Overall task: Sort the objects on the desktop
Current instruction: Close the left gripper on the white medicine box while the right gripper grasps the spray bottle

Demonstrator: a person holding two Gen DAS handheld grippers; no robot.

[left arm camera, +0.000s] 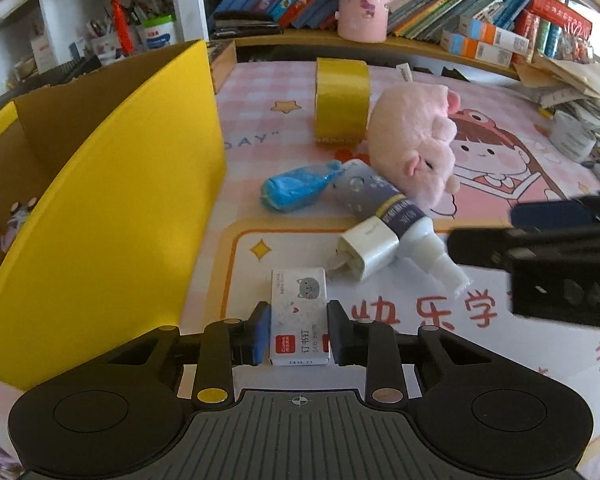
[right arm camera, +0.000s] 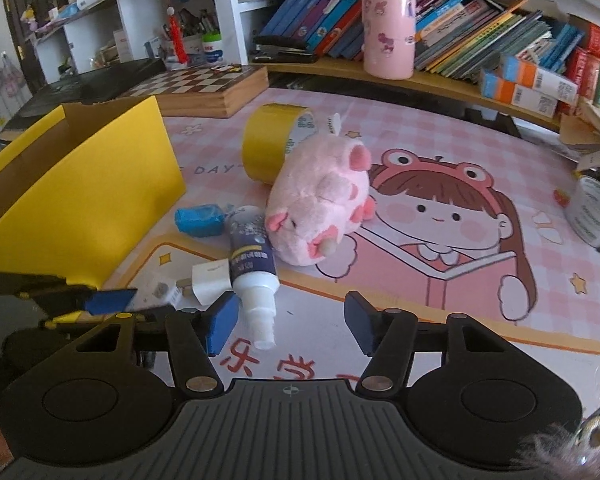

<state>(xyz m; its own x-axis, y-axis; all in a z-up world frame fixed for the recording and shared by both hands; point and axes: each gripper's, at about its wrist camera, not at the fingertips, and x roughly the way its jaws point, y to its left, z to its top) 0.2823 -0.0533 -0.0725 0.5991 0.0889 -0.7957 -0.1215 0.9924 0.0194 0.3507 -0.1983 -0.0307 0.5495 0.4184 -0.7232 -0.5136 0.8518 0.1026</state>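
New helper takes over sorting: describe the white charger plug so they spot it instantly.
Start at the tall yellow box on the desk mat's left. Just right of its near end lies a spray bottle pointing toward the camera. The charger plug leans against its neck: a plain white cube with metal prongs, unlike the printed staple box nearby.

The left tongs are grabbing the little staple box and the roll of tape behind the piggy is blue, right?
Not quite: the tape roll is yellow, not blue, as the right wrist view shows. The rest holds: it sits behind the pink plush pig, and the left tongs are closed around the little staple box.
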